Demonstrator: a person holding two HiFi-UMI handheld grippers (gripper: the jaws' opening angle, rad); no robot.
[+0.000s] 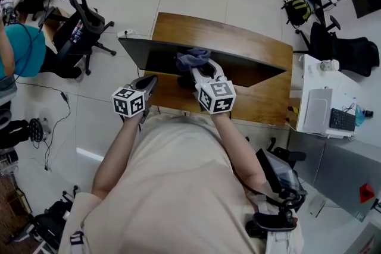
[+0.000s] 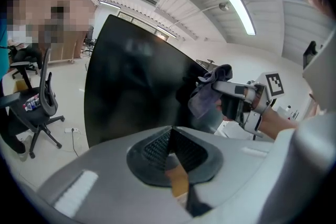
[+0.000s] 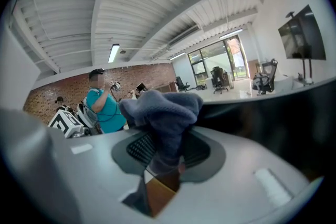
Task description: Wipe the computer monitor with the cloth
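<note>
A black computer monitor (image 1: 235, 68) stands on a wooden desk (image 1: 238, 38); its dark screen (image 2: 136, 81) fills the left gripper view. A crumpled blue-grey cloth (image 1: 193, 58) sits at the monitor's top edge, and my right gripper (image 1: 199, 71) is shut on it. In the right gripper view the cloth (image 3: 164, 113) bulges out of the closed jaws, with the monitor (image 3: 286, 118) just beyond on the right. The left gripper view shows the cloth (image 2: 209, 91) against the screen. My left gripper (image 1: 147, 84) hangs shut and empty in front of the screen's left part, apart from it.
A black office chair (image 1: 83, 27) and a person in a teal shirt (image 1: 24, 50) are at the left. A white side table (image 1: 327, 98) with a calculator stands to the right of the desk. Cables lie on the tiled floor at the left.
</note>
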